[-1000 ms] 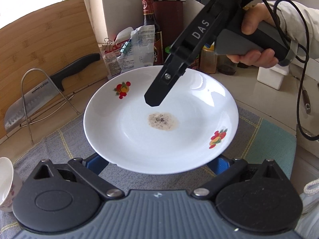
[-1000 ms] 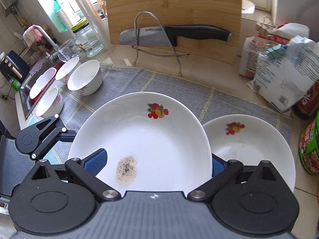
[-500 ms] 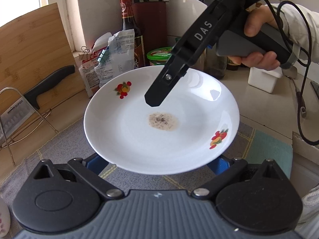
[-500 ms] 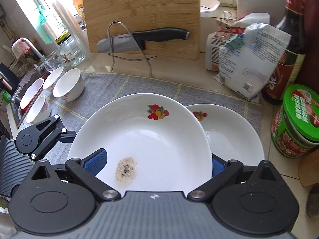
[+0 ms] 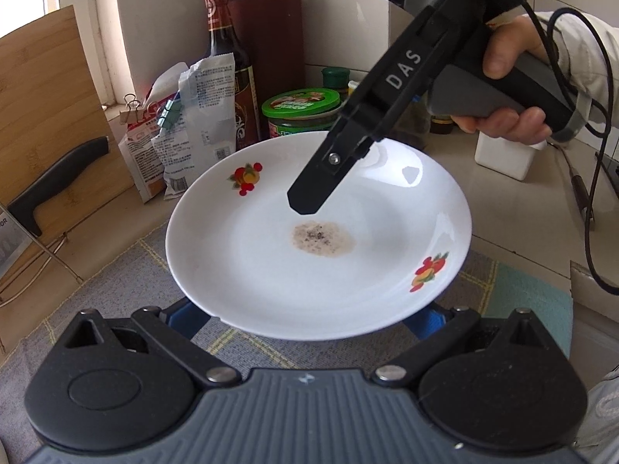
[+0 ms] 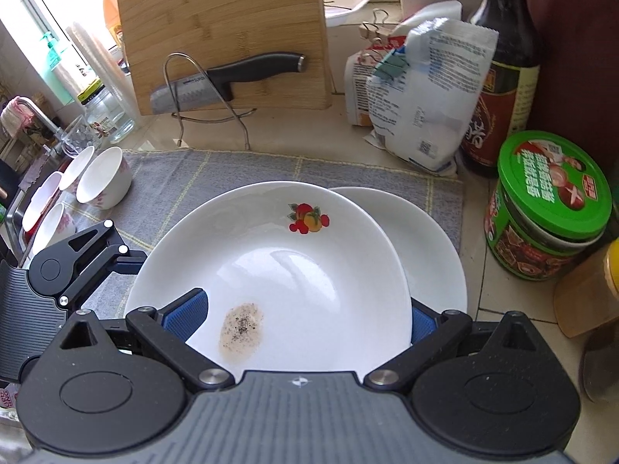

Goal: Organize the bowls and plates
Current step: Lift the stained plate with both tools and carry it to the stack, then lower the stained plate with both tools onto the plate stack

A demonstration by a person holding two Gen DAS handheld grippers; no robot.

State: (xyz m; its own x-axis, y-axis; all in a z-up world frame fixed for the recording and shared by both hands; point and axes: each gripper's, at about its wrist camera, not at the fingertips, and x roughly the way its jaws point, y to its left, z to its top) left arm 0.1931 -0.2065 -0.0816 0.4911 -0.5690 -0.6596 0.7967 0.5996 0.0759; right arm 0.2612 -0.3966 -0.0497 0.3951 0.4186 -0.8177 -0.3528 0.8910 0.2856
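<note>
A white plate with fruit prints and a brown peppery stain is held above the grey mat. My left gripper sits under its near rim, both blue pads wide apart and below the plate. My right gripper has the plate between its fingers, the left pad over the inside, the right pad beneath. In the left wrist view its upper finger rests near the stain. A second white plate lies on the mat, partly under the held one. Several white bowls stand at the mat's left end.
A green-lidded jar, a dark sauce bottle and clipped bags crowd the right. A cutting board and a knife on a wire stand are behind. A person's hand grips the right gripper's handle.
Both grippers have carried the plate to the right along the counter. It now overlaps the second plate, and the jar and bottle are closer.
</note>
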